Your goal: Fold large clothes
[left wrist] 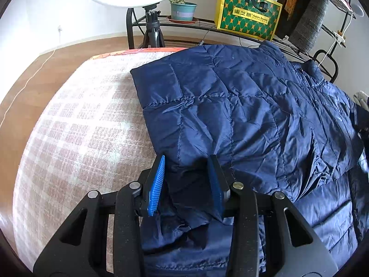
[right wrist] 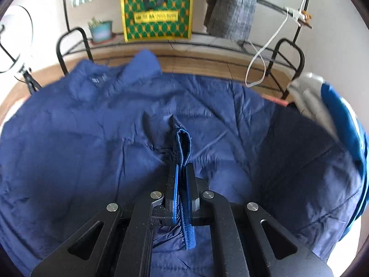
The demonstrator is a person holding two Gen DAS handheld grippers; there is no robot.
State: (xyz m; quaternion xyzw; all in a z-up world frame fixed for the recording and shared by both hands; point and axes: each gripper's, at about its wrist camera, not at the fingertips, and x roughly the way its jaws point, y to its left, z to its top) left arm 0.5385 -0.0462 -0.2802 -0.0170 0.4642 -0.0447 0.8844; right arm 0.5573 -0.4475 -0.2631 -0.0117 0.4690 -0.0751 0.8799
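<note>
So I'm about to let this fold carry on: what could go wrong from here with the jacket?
1. The right gripper pinches only a thin cuff edge; the slick fabric could slip out.
2. The left gripper holds a thick bunch of the navy jacket, so hidden layers might drag and crease the fold.
3. The collar lies near the bed's far edge and could slide off.

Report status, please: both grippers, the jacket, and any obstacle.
Left hand-held gripper shut on jacket hem. Right hand-held gripper shut on sleeve cuff. Navy quilted jacket on the bed cover, partly folded. No obstacle seen.
</note>
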